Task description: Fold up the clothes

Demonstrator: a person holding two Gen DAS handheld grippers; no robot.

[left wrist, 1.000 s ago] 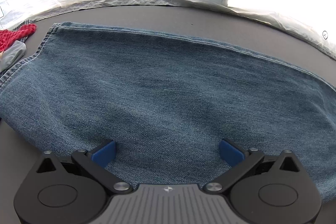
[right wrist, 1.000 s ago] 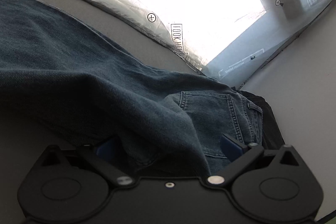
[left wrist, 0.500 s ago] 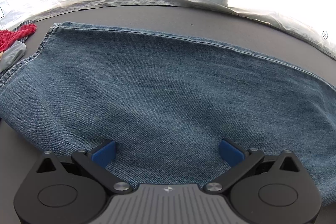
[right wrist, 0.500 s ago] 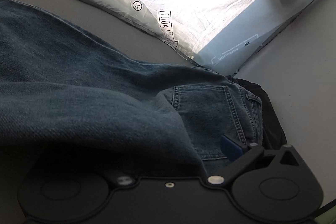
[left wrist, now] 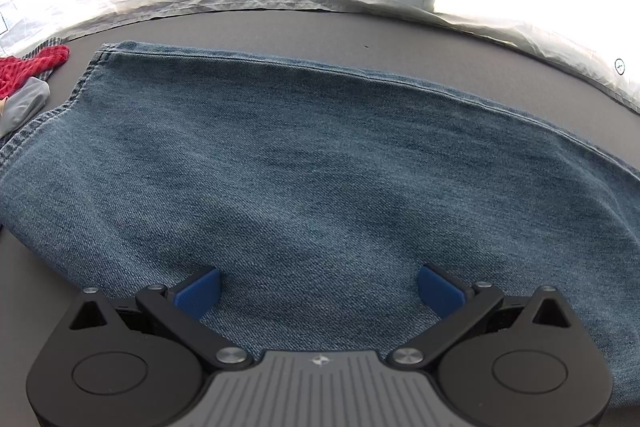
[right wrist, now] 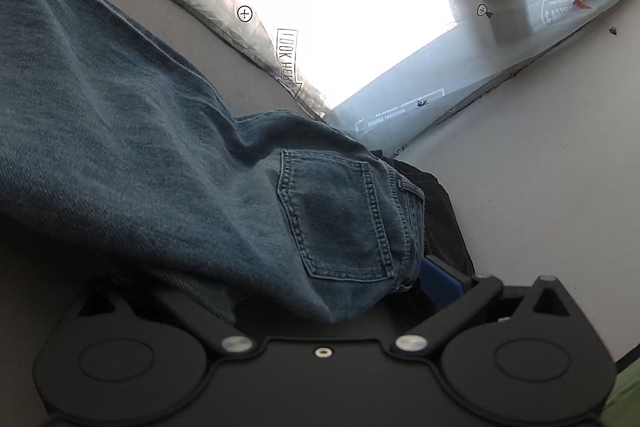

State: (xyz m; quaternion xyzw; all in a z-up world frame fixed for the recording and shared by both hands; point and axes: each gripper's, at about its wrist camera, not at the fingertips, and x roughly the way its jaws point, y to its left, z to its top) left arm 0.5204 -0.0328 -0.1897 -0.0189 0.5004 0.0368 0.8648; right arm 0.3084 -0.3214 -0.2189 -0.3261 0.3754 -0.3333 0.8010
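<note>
Left gripper [left wrist: 318,285] resting jaws apart on jeans [left wrist: 320,167]; right gripper [right wrist: 328,291], grip unclear, gathering waist. Next: firm pinch req'd.

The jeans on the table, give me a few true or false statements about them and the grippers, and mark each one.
1. The left gripper is wide open above the jeans. True.
2. A back pocket shows in the right wrist view. True.
3. The jeans are black. False: blue denim.
4. A red cloth lies beyond the hem. True.
5. The jeans hang on a rack. False: they lie on a grey table.
</note>
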